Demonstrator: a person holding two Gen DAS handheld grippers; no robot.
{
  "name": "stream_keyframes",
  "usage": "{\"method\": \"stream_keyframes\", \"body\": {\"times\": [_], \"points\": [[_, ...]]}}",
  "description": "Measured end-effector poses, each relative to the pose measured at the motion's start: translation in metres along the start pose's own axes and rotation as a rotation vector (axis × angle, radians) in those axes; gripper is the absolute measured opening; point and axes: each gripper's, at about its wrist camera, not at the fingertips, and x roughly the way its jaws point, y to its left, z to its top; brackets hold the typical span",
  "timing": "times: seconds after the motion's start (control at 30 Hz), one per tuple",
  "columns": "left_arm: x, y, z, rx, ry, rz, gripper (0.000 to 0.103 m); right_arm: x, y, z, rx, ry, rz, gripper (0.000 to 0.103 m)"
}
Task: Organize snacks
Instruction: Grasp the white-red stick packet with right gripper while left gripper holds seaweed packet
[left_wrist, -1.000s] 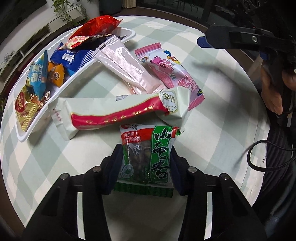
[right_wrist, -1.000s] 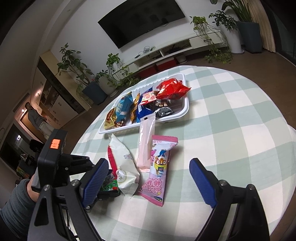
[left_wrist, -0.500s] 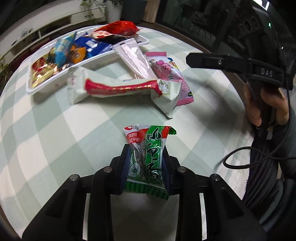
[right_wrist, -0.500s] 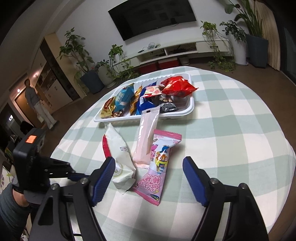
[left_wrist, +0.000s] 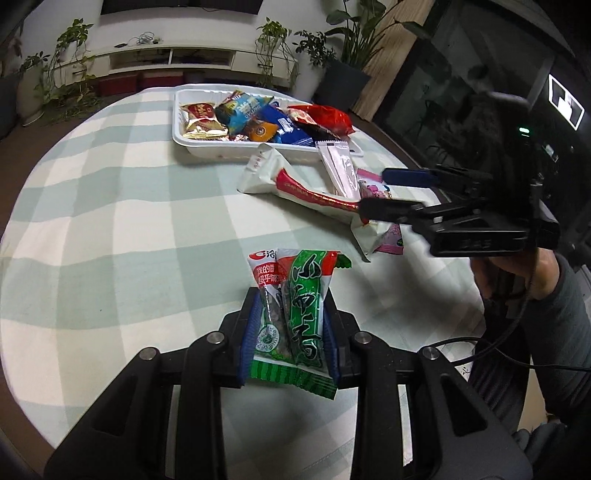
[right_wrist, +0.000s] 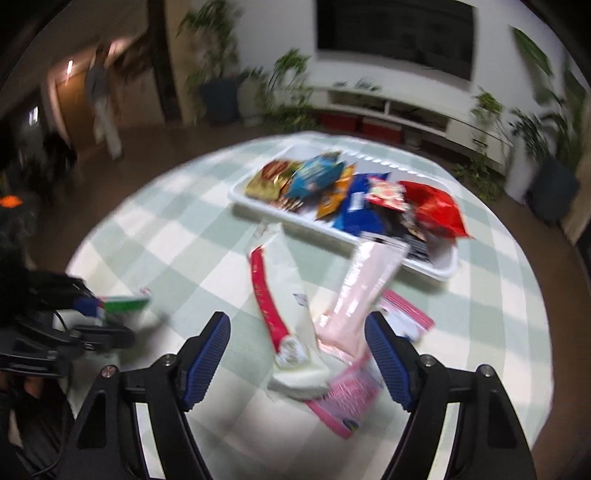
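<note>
My left gripper (left_wrist: 290, 332) is shut on a green and red snack packet (left_wrist: 291, 314) and holds it above the checked tablecloth. My right gripper (right_wrist: 297, 350) is open and empty, just above the near ends of a white pack with a red stripe (right_wrist: 284, 314), a pale pink pack (right_wrist: 358, 291) and a pink cartoon packet (right_wrist: 347, 402). The white tray (left_wrist: 177, 114) holds several snack packets at the far side. In the left wrist view the right gripper (left_wrist: 384, 192) hovers over the white pack (left_wrist: 295, 184). The right wrist view is blurred.
The round table (left_wrist: 110, 221) has a green and white checked cloth. The pale pink pack leans on the tray's near rim (right_wrist: 428, 269). A TV cabinet and plants stand behind. A cable (left_wrist: 498, 354) hangs by the person's arm at the right.
My left gripper has lifted the green packet and drawn back from the pile. My right gripper has swung in over the white and pink packs, still open.
</note>
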Motion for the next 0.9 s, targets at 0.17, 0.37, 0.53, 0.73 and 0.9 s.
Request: {"method": "stream_keyframes", "body": {"times": [0.17,0.37,0.53,0.73,0.9], "points": [[-0.013,0.007,-0.003,-0.023,-0.021,-0.003,0.028,0.034,0.005,0.013,-0.033,0.127,-0.034,0.061],[-0.014,0.007,-0.004,-0.034,-0.028,-0.018,0.028,0.064,0.006,0.015,-0.051,0.229,-0.048,0.054],[-0.013,0.009,-0.003,-0.043,-0.032,-0.025,0.028,0.066,0.005,0.017,-0.028,0.236,-0.011,0.045],[-0.014,0.010,-0.003,-0.053,-0.036,-0.026,0.028,0.064,0.013,0.015,-0.022,0.245,0.024,0.022],[-0.014,0.011,-0.002,-0.063,-0.039,-0.028,0.028,0.055,0.022,0.008,0.035,0.202,0.083,0.020]]}}
